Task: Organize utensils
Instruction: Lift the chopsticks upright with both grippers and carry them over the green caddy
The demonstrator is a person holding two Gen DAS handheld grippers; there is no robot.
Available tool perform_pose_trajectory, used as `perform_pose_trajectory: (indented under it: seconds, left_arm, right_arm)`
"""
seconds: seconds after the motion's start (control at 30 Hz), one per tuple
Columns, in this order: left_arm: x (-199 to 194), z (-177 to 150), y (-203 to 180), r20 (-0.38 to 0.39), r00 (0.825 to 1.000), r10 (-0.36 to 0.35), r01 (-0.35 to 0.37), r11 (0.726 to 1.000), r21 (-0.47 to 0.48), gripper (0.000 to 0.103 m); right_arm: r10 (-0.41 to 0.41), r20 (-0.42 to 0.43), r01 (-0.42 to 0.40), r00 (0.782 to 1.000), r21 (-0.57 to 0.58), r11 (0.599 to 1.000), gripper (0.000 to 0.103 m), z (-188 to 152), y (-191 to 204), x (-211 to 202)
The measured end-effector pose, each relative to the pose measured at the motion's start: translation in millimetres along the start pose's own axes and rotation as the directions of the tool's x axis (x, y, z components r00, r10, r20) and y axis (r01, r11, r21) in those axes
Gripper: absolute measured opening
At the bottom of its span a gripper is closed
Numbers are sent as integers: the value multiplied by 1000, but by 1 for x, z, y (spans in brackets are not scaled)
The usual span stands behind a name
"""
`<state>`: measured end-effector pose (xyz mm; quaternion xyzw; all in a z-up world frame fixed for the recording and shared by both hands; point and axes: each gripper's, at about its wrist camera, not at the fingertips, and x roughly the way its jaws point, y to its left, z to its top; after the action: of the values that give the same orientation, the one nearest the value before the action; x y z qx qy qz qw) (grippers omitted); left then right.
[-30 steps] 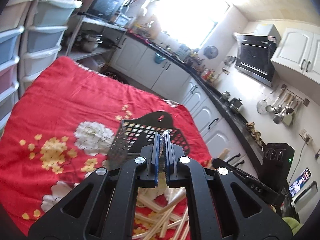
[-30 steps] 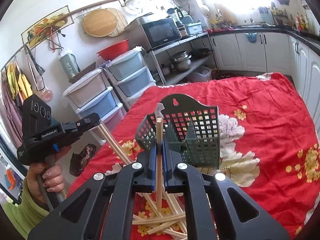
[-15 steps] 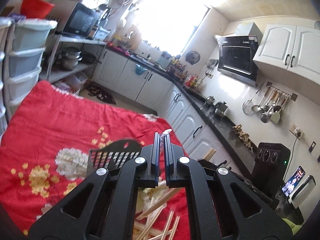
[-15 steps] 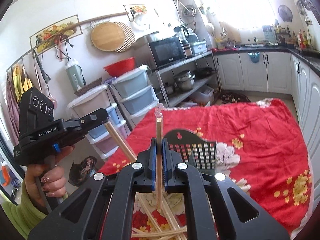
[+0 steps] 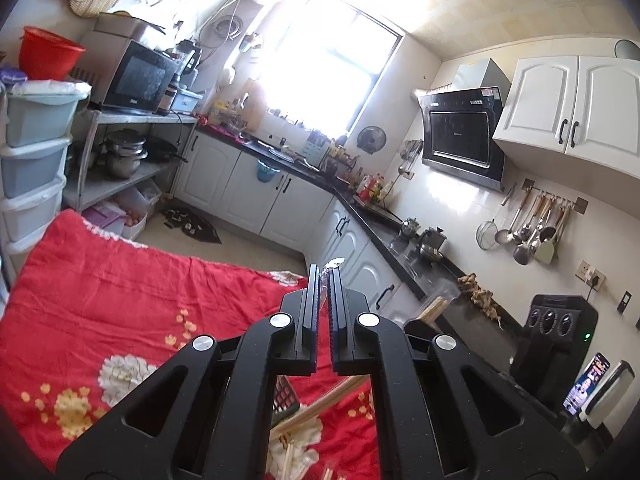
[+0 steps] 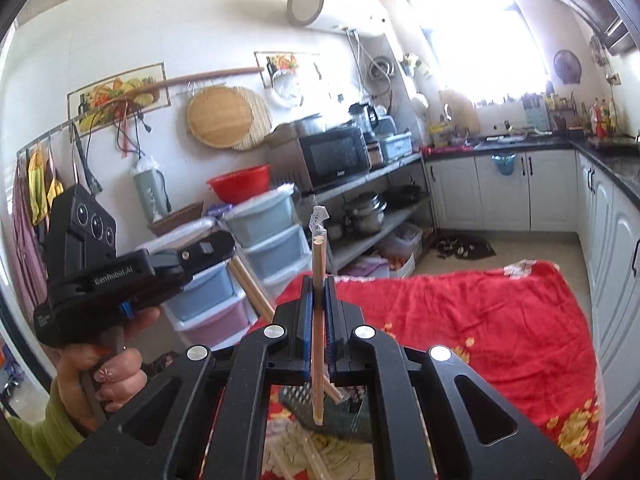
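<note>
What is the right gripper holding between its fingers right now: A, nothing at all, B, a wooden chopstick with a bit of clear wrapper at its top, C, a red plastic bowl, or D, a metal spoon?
B: in the right wrist view the right gripper is closed on a thin wooden chopstick standing nearly upright, a scrap of clear wrapper at its top end.

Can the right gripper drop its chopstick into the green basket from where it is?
Probably yes. The right gripper is shut on the chopstick, held upright, and its lower tip hangs just over the green basket. Nothing seems to block the way; only the left gripper's chopsticks slant nearby.
</note>
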<state>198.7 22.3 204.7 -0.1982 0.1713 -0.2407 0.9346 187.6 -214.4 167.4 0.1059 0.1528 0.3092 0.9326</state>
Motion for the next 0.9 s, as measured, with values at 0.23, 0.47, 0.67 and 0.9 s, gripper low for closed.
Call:
perform_pose_trajectory:
  seconds: [0.23, 0.47, 0.67, 0.9]
  left_arm:
    - [15, 2, 10, -3, 1000, 31, -31, 999, -11, 2]
    - [27, -7, 28, -29, 999, 45, -46, 998, -40, 2]
    - [39, -16, 38, -56, 997, 61, -63, 997, -47, 2]
    - [56, -35, 52, -109, 991, 81, -88, 994, -60, 2]
  right_arm:
    - [-43, 41, 43, 998, 9, 999, 6, 13, -19, 4]
    - [-93, 21, 92, 995, 30, 995, 6, 3, -41, 20]
    - [-128, -1, 128, 992, 32, 991, 6, -13, -53, 35]
    - [-150, -40, 151, 988, 31, 988, 6, -30, -61, 52]
